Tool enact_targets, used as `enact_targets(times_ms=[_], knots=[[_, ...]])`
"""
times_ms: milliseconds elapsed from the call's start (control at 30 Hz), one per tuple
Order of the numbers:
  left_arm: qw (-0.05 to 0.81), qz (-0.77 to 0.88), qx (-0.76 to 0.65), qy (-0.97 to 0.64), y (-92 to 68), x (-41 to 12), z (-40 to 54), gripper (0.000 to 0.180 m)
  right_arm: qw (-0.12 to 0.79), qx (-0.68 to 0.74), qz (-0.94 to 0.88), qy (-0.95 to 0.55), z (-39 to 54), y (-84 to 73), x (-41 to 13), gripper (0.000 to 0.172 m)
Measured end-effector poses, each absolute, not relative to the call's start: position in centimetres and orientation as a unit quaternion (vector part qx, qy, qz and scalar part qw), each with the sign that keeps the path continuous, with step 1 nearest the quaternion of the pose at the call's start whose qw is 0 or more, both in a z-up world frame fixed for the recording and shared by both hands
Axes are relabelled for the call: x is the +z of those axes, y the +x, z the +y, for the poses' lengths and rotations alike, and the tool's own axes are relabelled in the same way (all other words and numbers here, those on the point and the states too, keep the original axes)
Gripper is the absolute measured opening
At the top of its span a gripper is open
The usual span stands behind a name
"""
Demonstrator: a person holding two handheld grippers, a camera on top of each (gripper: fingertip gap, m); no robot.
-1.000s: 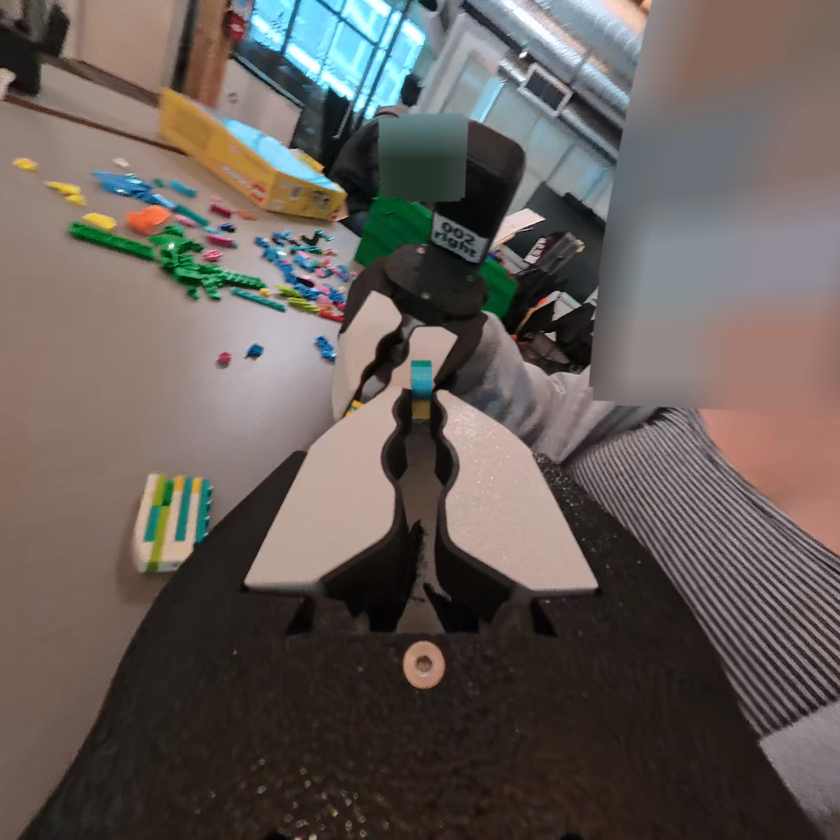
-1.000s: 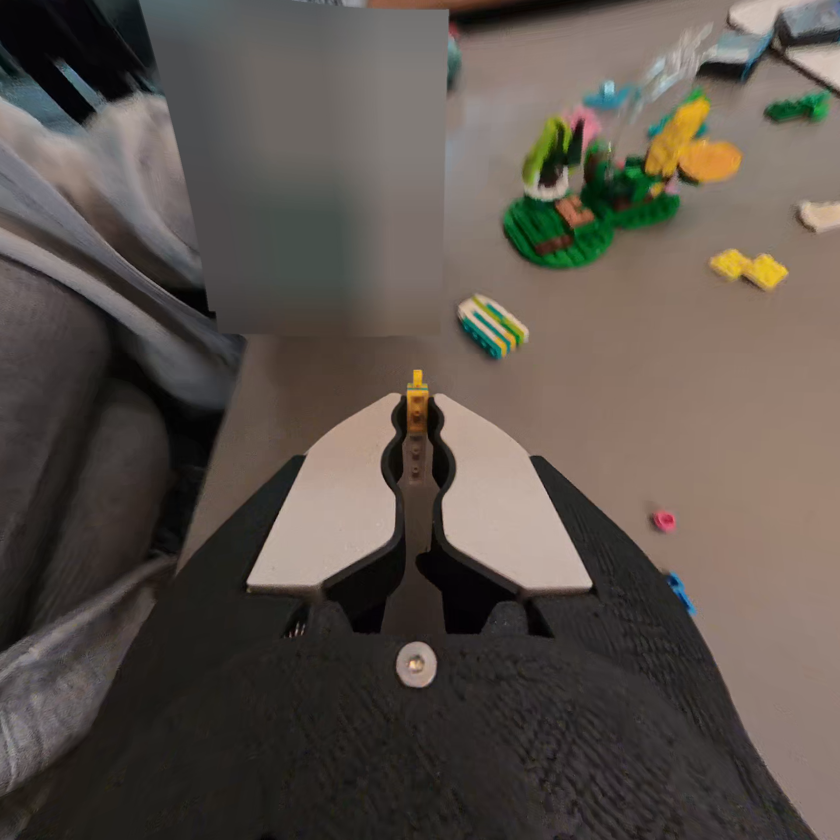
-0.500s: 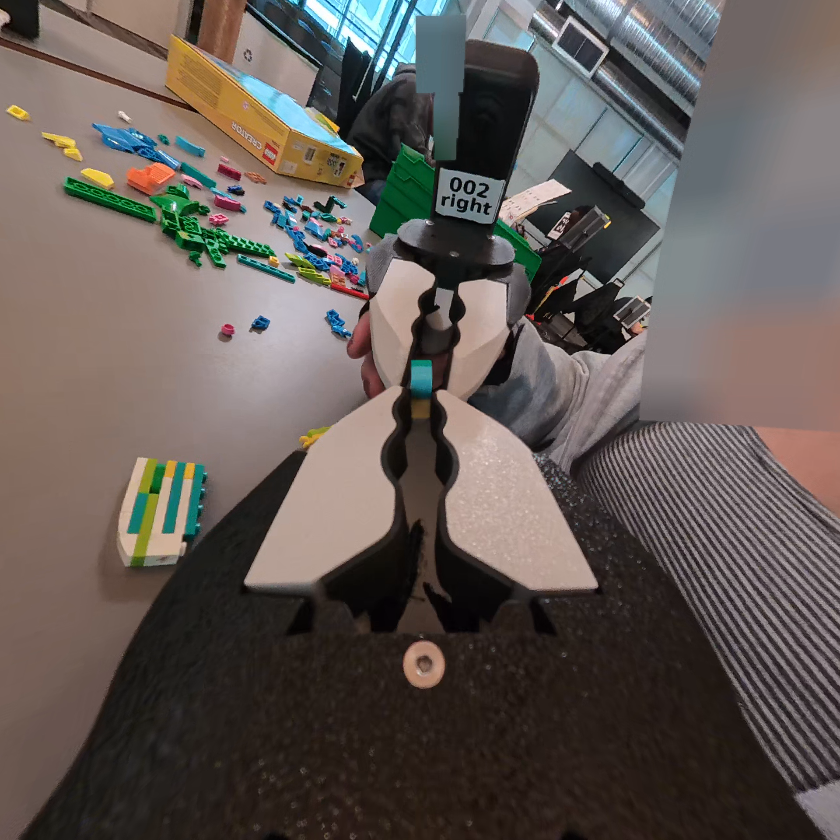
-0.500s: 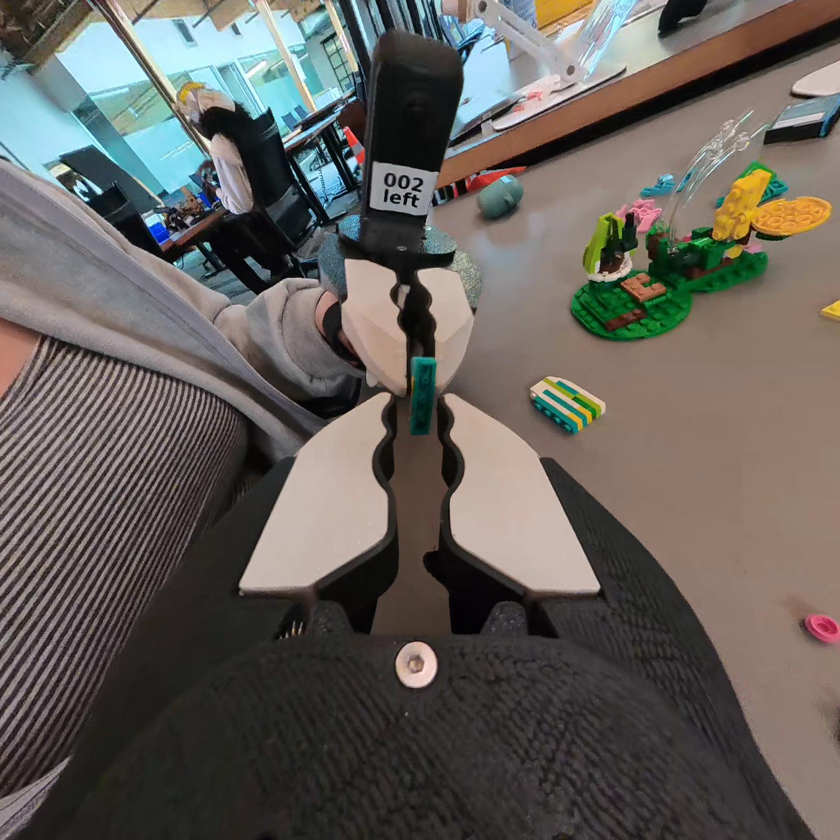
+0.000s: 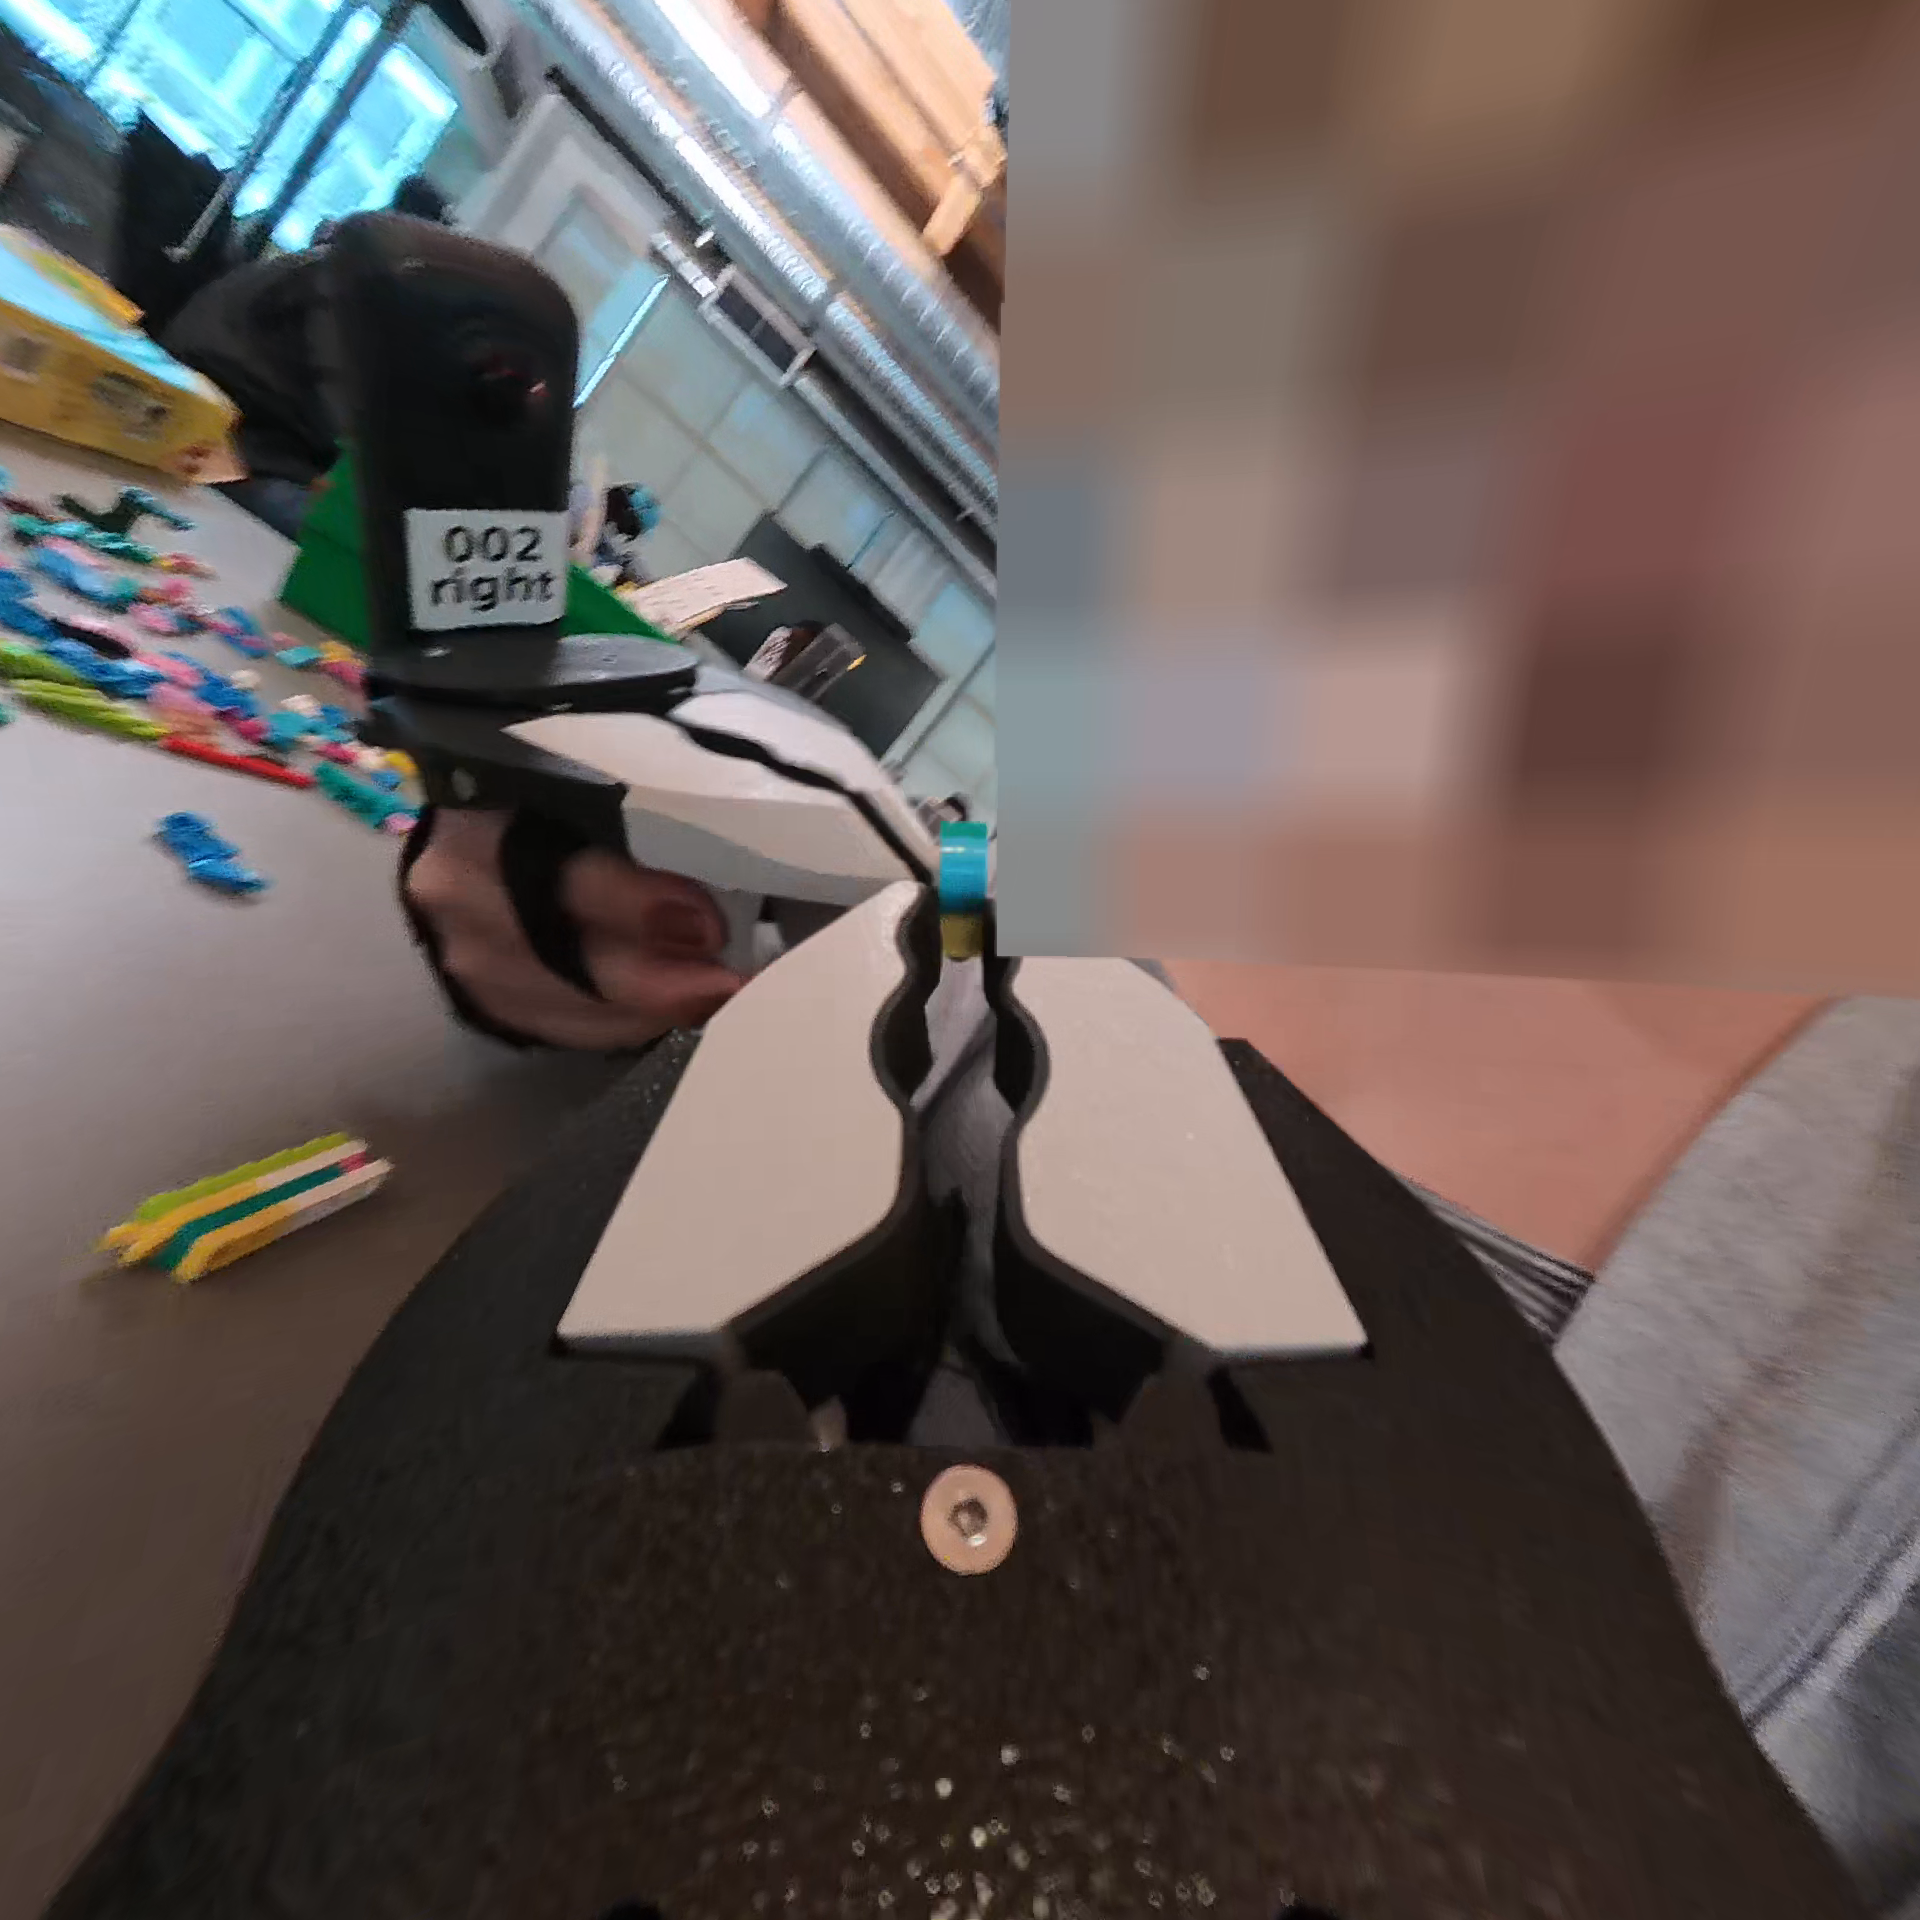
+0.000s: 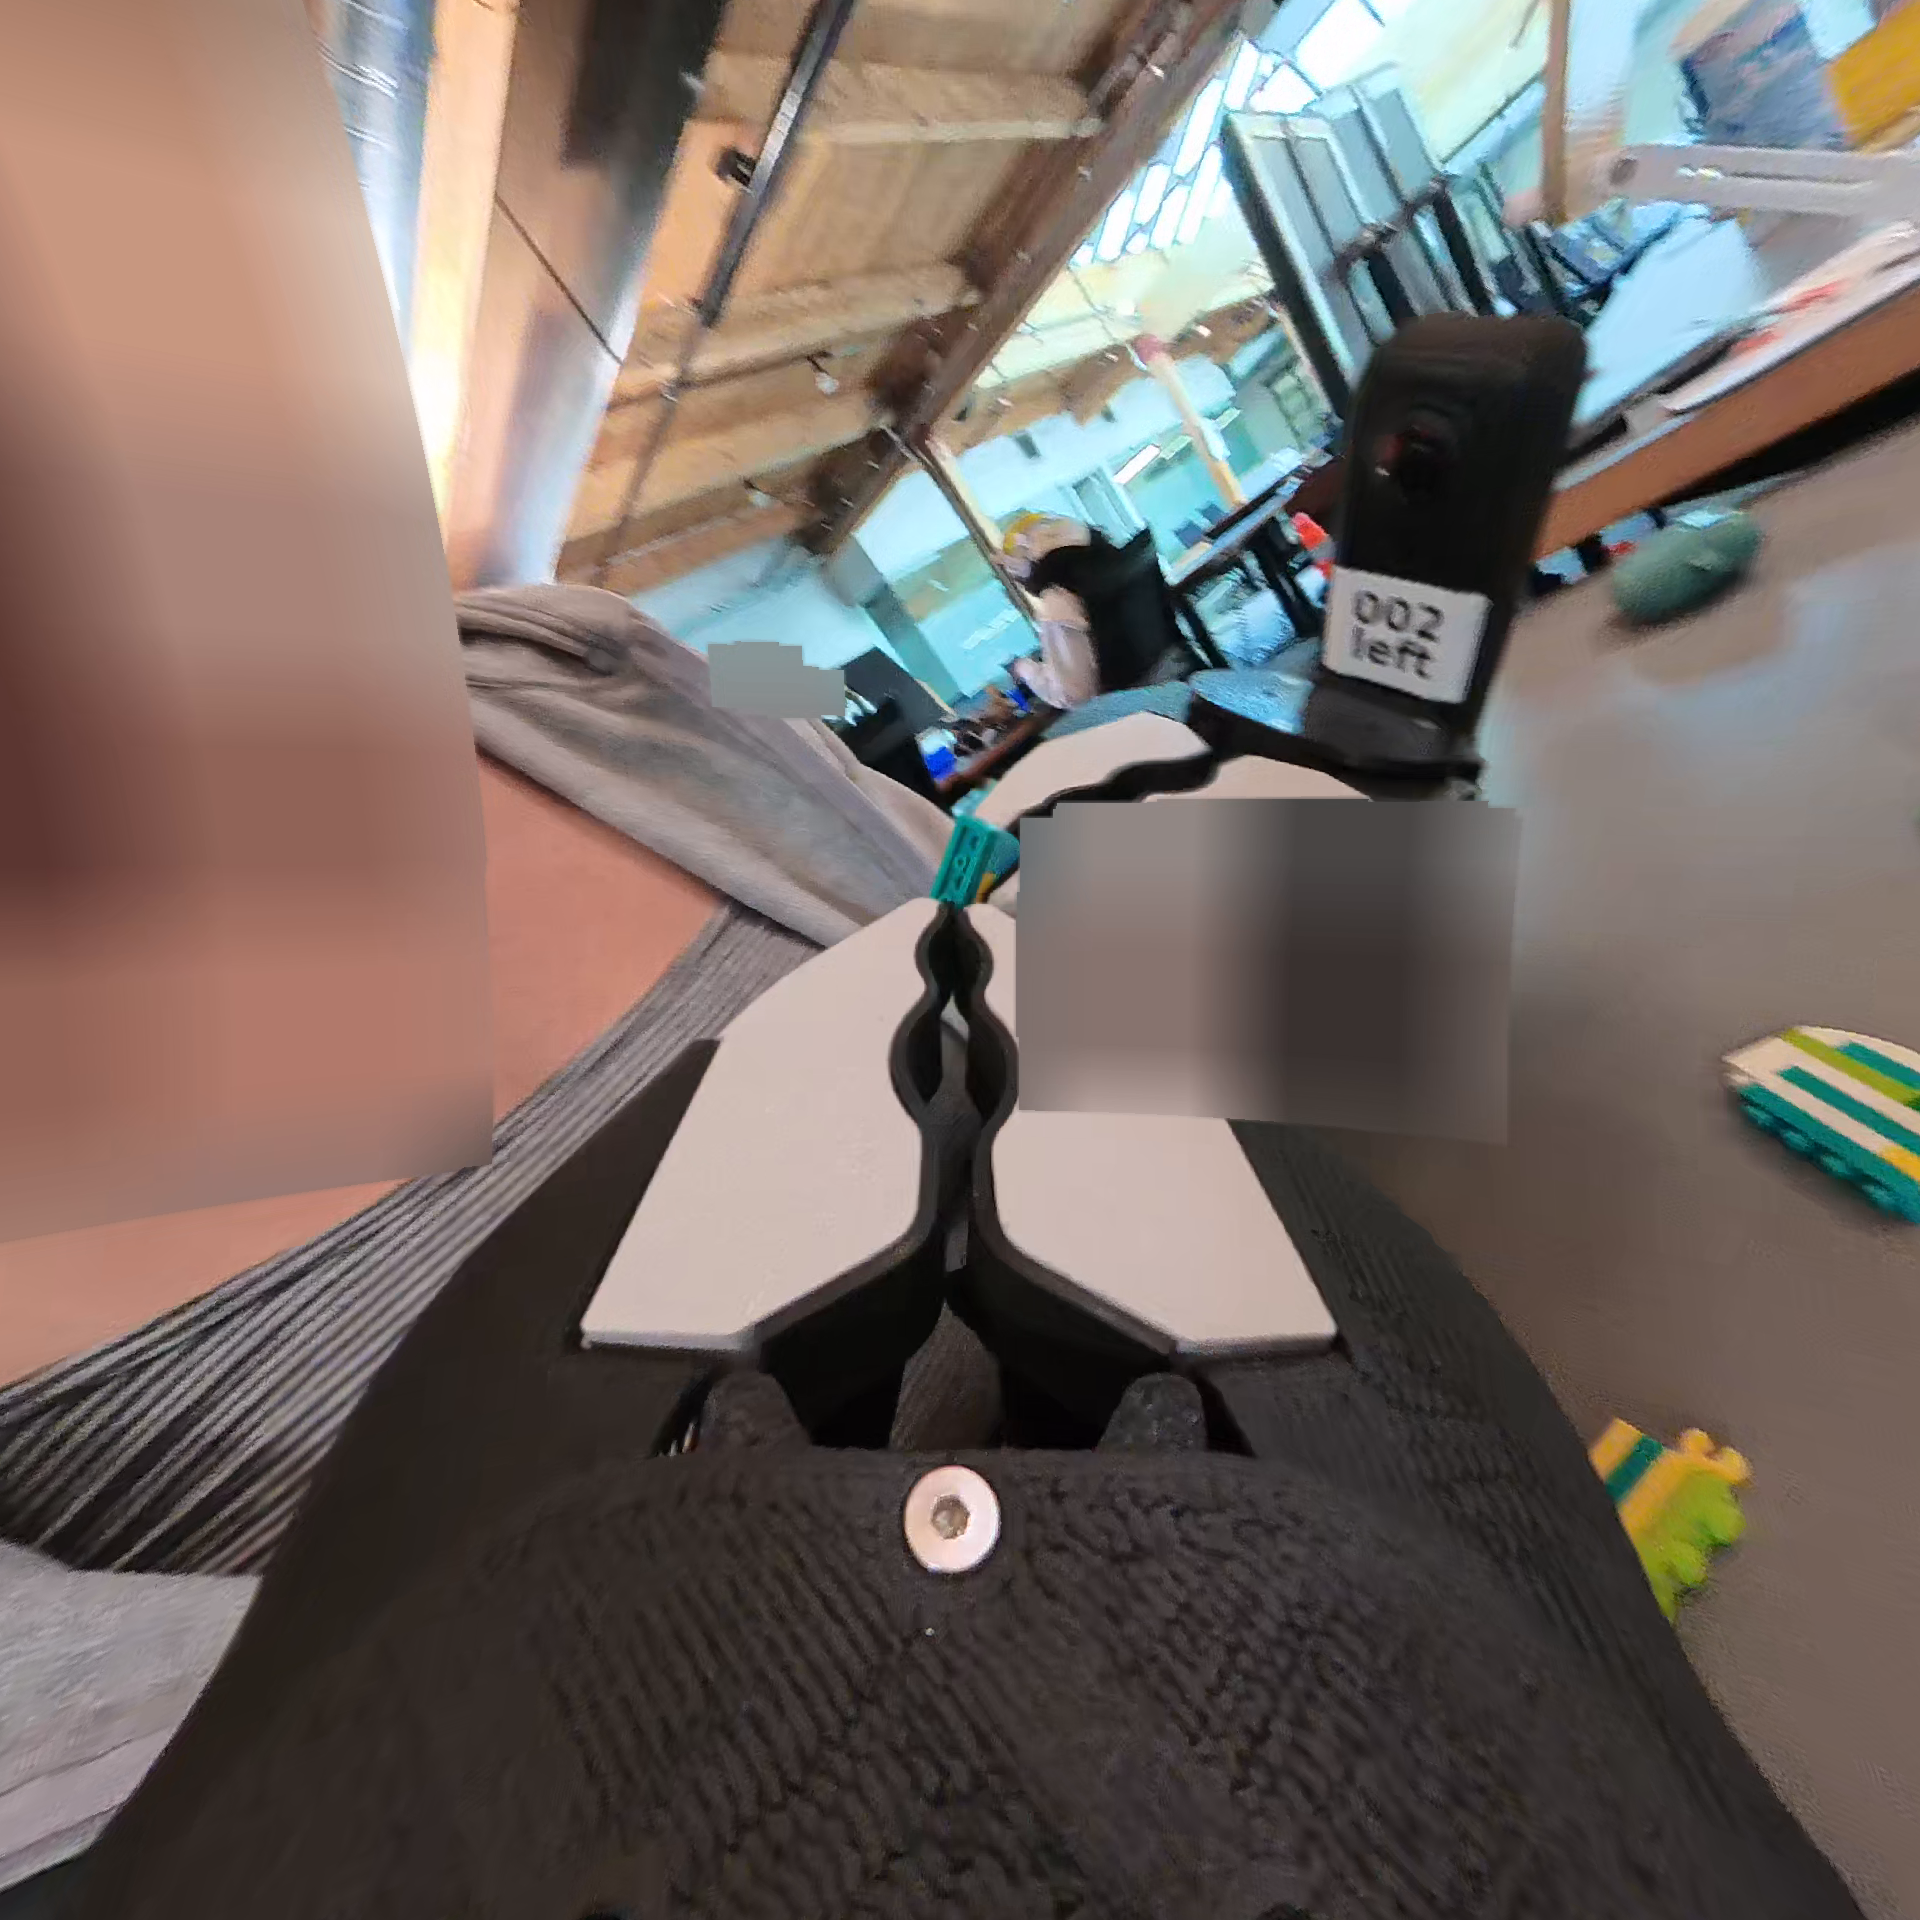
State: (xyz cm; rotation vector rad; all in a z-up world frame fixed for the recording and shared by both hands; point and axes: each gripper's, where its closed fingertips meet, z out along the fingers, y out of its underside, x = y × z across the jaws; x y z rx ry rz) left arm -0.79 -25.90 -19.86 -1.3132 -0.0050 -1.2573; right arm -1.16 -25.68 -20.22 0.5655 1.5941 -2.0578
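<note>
Teal-and-yellow brick stack [image 5: 961, 891] is sitting clamped in the left gripper [image 5: 961, 935], mid-frame, while the right gripper [image 6: 954, 914], fingers together, is touching it.

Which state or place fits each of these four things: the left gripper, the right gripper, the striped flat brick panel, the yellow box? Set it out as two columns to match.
1 left gripper
2 right gripper
3 striped brick panel
4 yellow box

a far end of the table
b jaws shut, nothing between
c clamps a small teal, blue and yellow brick stack
d flat on the table near the grippers

1-c, 2-b, 3-d, 4-a
</note>
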Motion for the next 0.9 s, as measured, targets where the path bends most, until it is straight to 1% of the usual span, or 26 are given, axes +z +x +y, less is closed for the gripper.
enact_targets(times_ms=[33, 100, 200, 300, 333, 400, 500, 533, 600, 667, 733, 800, 900], knots=[[0.616, -0.010, -0.553, -0.560, -1.0, -19.6, -25.9, 0.008, 0.239, -0.751, 0.580, 0.205, -25.6, -1.1, -20.2, 0.000], [0.619, -0.025, -0.529, -0.579, -1.6, -20.3, -25.4, 0.007, 0.213, -0.742, 0.597, 0.218, -25.5, -1.6, -20.8, 0.000], [0.615, -0.040, -0.429, -0.661, -2.6, -22.3, -24.6, 0.007, 0.150, -0.734, 0.605, 0.270, -24.7, -3.6, -21.7, 0.000], [0.603, -0.030, -0.334, -0.724, -3.0, -23.7, -24.2, 0.008, 0.143, -0.727, 0.609, 0.283, -24.3, -4.0, -21.8, 0.022], [0.602, -0.030, -0.314, -0.734, -3.2, -23.8, -24.1, 0.008, 0.133, -0.719, 0.619, 0.287, -24.3, -4.2, -22.2, 0.023], [0.595, -0.029, -0.279, -0.753, -3.4, -24.2, -23.9, 0.008, 0.114, -0.703, 0.641, 0.285, -24.6, -4.1, -22.9, 0.022], [0.589, -0.024, -0.253, -0.767, -3.4, -24.5, -23.8, 0.008, 0.082, -0.693, 0.657, 0.285, -24.8, -4.3, -23.3, 0.007], [0.588, -0.021, -0.246, -0.770, -3.3, -24.6, -23.8, 0.008, 0.073, -0.690, 0.663, 0.283, -24.8, -4.4, -23.4, 0.007], [0.600, 0.002, -0.281, -0.749, -2.3, -23.7, -24.0, 0.008, 0.074, -0.694, 0.668, 0.258, -25.0, -3.7, -22.9, 0.006], [0.616, 0.022, -0.362, -0.700, -0.9, -22.0, -24.5, 0.007, 0.123, -0.722, 0.644, 0.221, -25.2, -2.2, -21.5, 0.006], [0.626, 0.027, -0.408, -0.664, -0.4, -21.1, -24.8, 0.007, 0.173, -0.747, 0.613, 0.191, -25.1, -1.2, -20.3, 0.006], [0.637, 0.021, -0.430, -0.640, -0.6, -20.4, -25.0, 0.007, 0.185, -0.750, 0.608, 0.182, -25.0, -0.9, -20.4, 0.006], [0.640, 0.008, -0.396, -0.658, -1.6, -20.9, -25.0, 0.007, 0.166, -0.756, 0.604, 0.189, -24.9, -1.4, -20.2, 0.006]])
